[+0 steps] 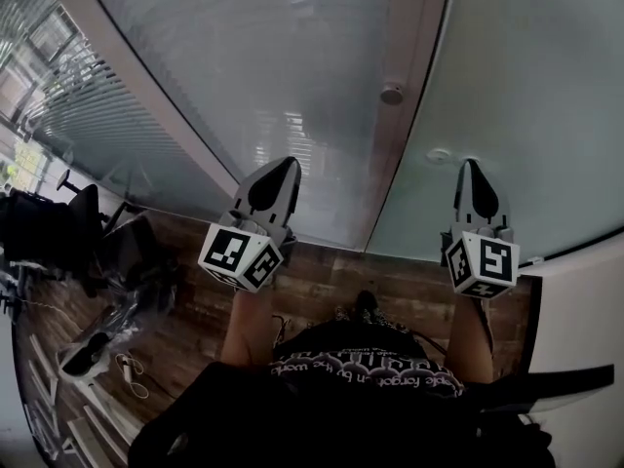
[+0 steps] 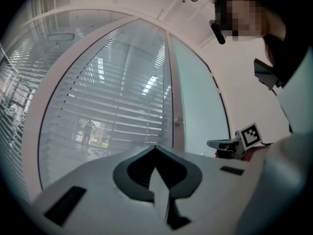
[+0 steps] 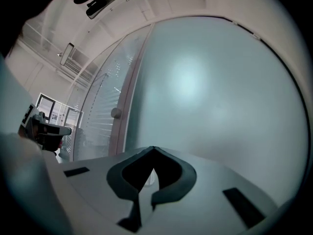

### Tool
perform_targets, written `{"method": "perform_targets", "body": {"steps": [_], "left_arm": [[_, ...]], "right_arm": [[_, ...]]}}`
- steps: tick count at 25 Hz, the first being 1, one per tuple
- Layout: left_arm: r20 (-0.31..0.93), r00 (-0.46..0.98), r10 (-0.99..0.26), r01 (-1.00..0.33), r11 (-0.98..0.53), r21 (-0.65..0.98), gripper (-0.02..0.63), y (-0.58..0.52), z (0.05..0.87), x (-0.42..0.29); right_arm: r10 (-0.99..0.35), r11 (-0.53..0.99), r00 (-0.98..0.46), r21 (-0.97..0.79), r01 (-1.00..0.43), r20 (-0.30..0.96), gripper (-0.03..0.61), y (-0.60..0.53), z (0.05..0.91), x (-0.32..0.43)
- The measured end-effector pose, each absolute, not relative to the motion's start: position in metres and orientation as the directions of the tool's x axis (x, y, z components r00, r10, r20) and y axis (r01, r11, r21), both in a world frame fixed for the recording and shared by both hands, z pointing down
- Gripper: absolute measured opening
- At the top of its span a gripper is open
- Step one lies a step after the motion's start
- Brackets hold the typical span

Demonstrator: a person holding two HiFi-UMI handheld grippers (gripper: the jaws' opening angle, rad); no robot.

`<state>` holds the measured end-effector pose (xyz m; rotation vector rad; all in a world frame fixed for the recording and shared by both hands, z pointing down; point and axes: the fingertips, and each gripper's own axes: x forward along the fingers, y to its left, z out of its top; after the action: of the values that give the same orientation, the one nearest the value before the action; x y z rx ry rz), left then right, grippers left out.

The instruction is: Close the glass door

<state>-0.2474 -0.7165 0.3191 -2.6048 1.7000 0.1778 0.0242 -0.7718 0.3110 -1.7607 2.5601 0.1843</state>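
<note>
One striped frosted glass door [image 1: 244, 66], smooth matte panel [image 1: 526, 86], round knob [image 1: 391, 95].

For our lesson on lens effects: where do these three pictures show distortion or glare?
Head view: the door frame bows into a curve. Left gripper view: dark round vignette, blinds curved. Right gripper view: soft glare patch on the frosted glass.

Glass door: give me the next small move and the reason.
Probably ease the right gripper forward until its shut fingers rest on the frosted glass panel beside the small round fitting, then push toward the frame. It and the left gripper are both shut and empty, and it points at that panel.
</note>
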Motion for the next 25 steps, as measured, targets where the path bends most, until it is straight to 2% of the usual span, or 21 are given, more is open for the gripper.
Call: {"method": "perform_targets", "body": {"steps": [9, 25], "left_arm": [[-0.107, 0.407, -0.907, -0.910, -0.413, 0.037, 0.002, -0.717, 0.320, -0.241], [-0.076, 0.343, -0.936, -0.939, -0.344, -0.005, 0.002, -0.729, 0.321, -0.249]], "right_arm": [[-0.925, 0.365, -0.372, 0.093, -0.926, -0.079, 0.003, -0.768, 0.315, 0.018], [-0.921, 0.359, -0.374, 0.135, -0.924, -0.113, 0.003, -0.764, 0.302, 0.012]]}}
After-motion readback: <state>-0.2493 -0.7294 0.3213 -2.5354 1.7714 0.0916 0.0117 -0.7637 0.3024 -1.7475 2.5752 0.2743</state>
